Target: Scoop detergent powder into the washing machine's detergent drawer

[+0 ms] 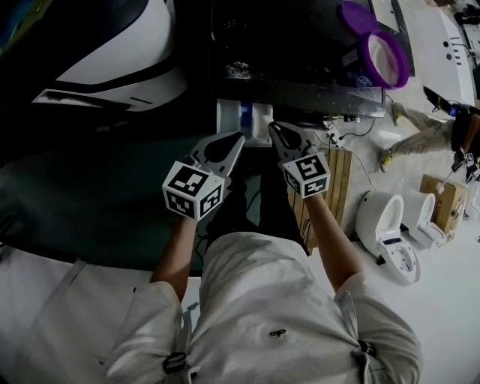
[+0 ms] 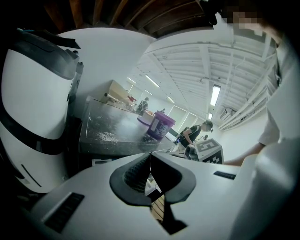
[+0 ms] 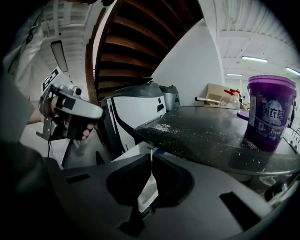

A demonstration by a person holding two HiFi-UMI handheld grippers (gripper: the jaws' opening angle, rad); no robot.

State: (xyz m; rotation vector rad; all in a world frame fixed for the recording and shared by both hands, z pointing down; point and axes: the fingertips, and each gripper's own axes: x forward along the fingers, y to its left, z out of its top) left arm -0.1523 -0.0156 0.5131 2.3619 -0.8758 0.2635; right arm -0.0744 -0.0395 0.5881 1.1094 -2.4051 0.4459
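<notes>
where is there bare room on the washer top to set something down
The washer top is bare between the spilled powder and the purple bucket. Its right end is crowded by bucket and lid; the left tool and right tool crowd the open drawer.

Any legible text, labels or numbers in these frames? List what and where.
Nothing legible.
Label on purple bucket: white print, too blurred to read.
Cubes on left tool and right tool: marker patterns only, no words.
</notes>
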